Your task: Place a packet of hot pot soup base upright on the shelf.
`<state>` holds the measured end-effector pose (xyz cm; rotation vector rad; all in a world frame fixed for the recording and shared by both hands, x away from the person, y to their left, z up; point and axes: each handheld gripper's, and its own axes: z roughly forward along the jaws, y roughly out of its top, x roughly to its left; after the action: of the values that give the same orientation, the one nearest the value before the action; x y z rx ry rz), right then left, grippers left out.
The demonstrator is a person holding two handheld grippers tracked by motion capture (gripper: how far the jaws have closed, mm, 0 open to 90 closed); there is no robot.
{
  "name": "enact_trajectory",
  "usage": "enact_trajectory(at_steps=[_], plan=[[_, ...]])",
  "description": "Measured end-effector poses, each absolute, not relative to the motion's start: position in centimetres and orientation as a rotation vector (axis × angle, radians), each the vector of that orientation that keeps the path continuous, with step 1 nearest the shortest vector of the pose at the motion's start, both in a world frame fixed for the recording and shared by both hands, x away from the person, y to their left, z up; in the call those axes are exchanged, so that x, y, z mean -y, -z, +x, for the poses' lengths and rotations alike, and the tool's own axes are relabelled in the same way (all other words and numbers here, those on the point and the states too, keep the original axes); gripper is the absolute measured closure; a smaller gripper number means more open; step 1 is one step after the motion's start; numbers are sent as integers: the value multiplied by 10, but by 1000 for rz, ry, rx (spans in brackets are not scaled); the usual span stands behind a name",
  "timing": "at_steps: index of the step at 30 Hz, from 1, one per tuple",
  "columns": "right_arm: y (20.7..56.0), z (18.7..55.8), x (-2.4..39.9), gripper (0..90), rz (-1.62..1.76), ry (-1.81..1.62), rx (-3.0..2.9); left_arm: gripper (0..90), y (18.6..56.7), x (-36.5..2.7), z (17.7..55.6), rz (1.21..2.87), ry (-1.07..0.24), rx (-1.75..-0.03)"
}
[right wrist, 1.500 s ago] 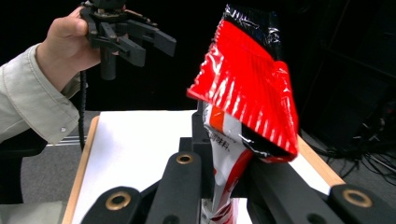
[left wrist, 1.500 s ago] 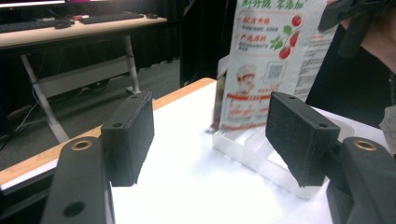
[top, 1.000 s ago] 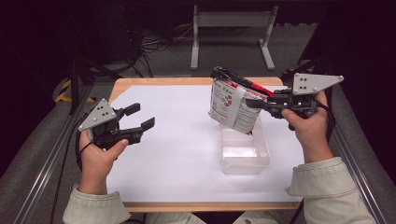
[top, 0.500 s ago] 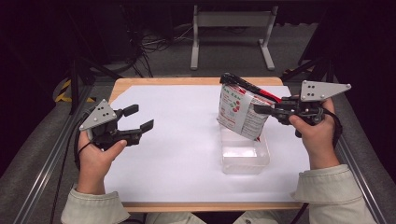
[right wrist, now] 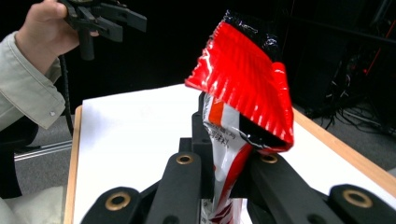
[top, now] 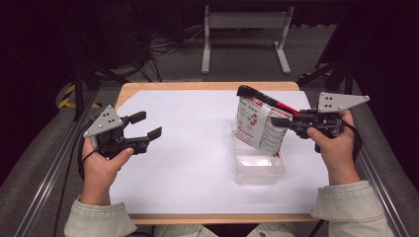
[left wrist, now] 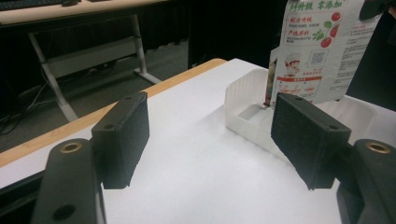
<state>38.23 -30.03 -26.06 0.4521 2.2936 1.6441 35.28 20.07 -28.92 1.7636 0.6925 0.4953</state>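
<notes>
Dark room, white sheet over wooden table (top: pixel 197 163). Your right gripper (top: pixel 277 122) clamps red-topped white printed snack pouch (top: pixel 258 126) by upper edge, pouch hanging above clear plastic tray (top: pixel 259 168). Left gripper (top: pixel 146 126) wide, empty, well apart. Long axis near upright, tilted, red seal up. Risk: bottom catching tray rim, tipping pouch outside.

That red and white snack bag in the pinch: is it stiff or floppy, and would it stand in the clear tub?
Probably floppy: the snack bag hangs tilted from the right gripper, its crimped red top bent over. It looks light, since a pinch at one edge carries it. Set in the clear plastic tub, it would likely lean on a wall rather than stand.
</notes>
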Motion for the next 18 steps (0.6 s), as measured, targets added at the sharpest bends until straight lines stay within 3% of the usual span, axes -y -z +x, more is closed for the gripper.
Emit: enact_trajectory(at_steps=[18], plan=[[279,387,303,850,468,-1662,-2344,287,290,-202,352,1761,-495,-697]])
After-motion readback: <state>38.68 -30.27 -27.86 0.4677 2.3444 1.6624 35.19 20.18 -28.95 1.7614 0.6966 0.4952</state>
